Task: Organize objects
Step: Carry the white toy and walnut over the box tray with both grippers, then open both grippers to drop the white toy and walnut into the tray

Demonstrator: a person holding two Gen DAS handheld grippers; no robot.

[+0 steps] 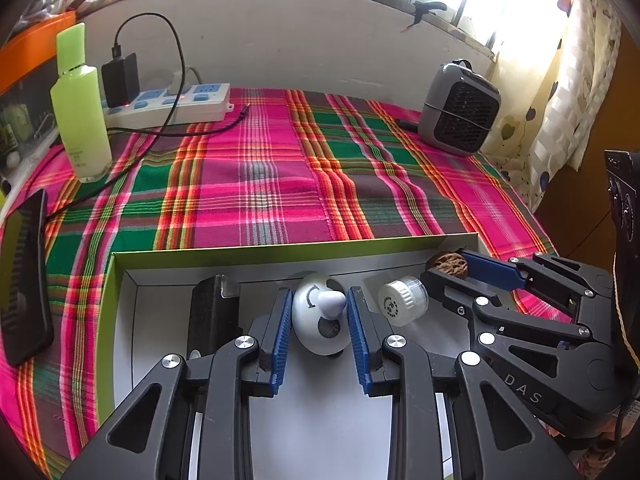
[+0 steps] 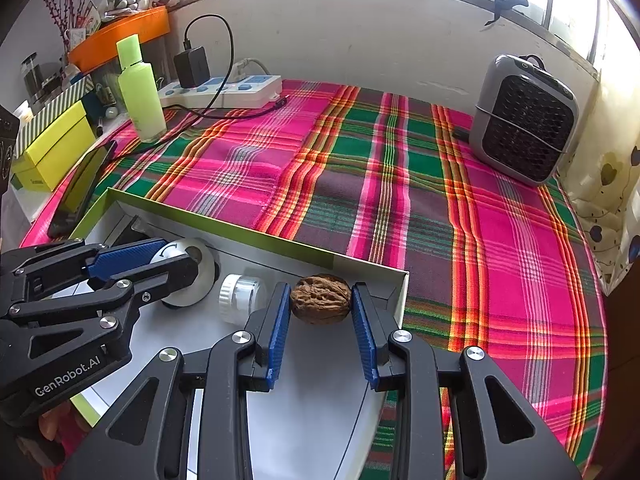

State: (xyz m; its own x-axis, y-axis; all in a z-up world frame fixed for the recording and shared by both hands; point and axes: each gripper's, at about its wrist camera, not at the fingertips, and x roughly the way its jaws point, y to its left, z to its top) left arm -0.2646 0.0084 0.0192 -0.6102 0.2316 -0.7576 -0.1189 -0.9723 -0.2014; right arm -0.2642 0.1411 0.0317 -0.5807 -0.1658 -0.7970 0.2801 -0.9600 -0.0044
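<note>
Left hand-held gripper clamping white toy, right hand-held gripper gripping walnut, black item unidentifiable

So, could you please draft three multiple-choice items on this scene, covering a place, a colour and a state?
1. Where is the small white-capped jar?
A. Inside the box, between the white round gadget and the walnut
B. On the plaid cloth beside the fan
C. On top of the power strip

2. What colour is the tall bottle?
A. Orange
B. Light green
C. Black

3. What is the right gripper doing?
A. Hanging open over the cloth
B. Gripping the phone
C. Closed on the walnut

Answers:
1 A: it lies on the floor of the box, flanked by the white round gadget and the nut.
2 B: body and cap are pale green.
3 C: both blue pads touch the nut's sides.
</note>
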